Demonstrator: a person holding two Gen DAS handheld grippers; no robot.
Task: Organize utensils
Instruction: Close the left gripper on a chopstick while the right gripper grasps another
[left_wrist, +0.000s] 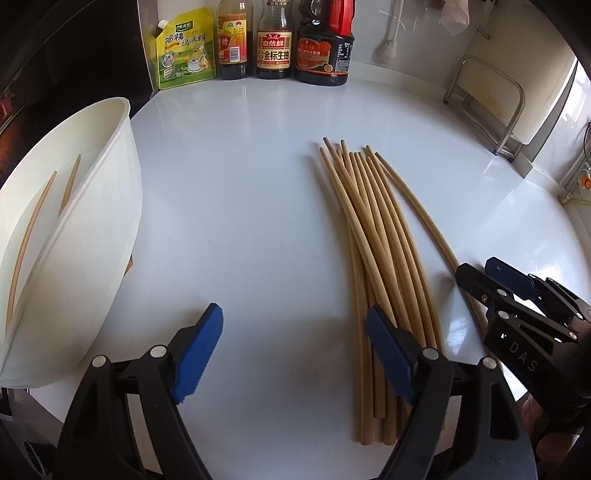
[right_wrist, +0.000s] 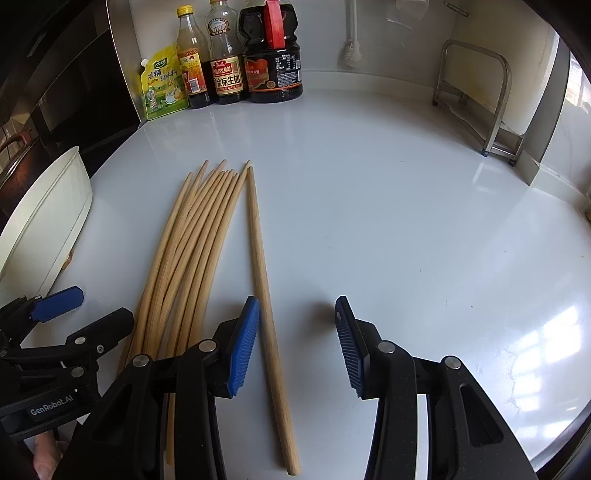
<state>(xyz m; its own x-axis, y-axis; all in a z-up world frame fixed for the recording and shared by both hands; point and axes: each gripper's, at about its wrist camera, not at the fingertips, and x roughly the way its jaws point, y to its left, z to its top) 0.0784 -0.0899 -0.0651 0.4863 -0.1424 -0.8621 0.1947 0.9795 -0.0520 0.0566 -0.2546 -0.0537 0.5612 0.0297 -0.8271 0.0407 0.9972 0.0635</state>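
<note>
we see a bundle of chopsticks (left_wrist: 373, 236) lying flat on the white counter (left_wrist: 240, 184), tips pointing toward the sauce bottles (left_wrist: 275, 40) at the back wall; one stick (right_wrist: 264, 288) lies apart, just right of the bundle; our left gripper (left_wrist: 293, 350) has its jaws spread wide with nothing between the pads; its right finger (left_wrist: 388, 354) sits over the near ends of the bundle, its left finger (left_wrist: 201, 350) over bare counter well left of the bundle; whether the right finger touches the wood we cannot tell; our right gripper (right_wrist: 297, 343) stands partly open, gripping nothing; the lone stick passes between its fingers, close beside the left pad (right_wrist: 243, 343) and well clear of the right one; left of the bundle stands a white tub (left_wrist: 92, 236) with two chopsticks (left_wrist: 27, 240) already leaning inside it.
</note>
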